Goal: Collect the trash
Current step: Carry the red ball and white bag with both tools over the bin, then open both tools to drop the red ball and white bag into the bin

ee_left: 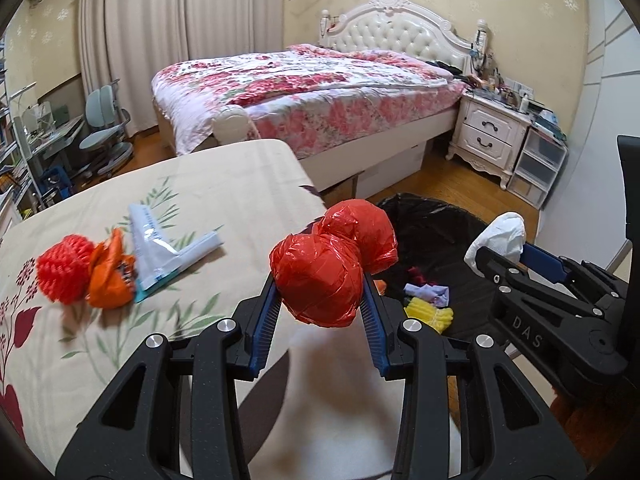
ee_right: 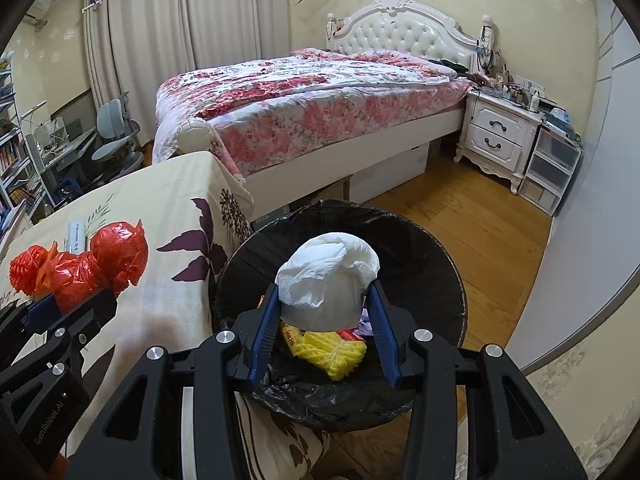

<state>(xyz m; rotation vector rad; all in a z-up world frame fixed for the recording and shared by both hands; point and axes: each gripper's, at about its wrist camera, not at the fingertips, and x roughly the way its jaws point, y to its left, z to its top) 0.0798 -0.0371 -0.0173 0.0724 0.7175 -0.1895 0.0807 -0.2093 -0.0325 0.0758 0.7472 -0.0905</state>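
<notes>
My left gripper is shut on a crumpled red plastic bag, held at the table's right edge beside the bin; it also shows in the right wrist view. My right gripper is shut on a wad of white tissue, held over the black-lined trash bin. The tissue also shows in the left wrist view. In the bin lie a yellow foam net and small scraps. On the table remain a red foam net, an orange wrapper and a white-teal tube.
The table has a floral cloth. Behind it stands a bed with a flowered quilt, a white nightstand and plastic drawers. A desk chair stands at left. The floor is wood.
</notes>
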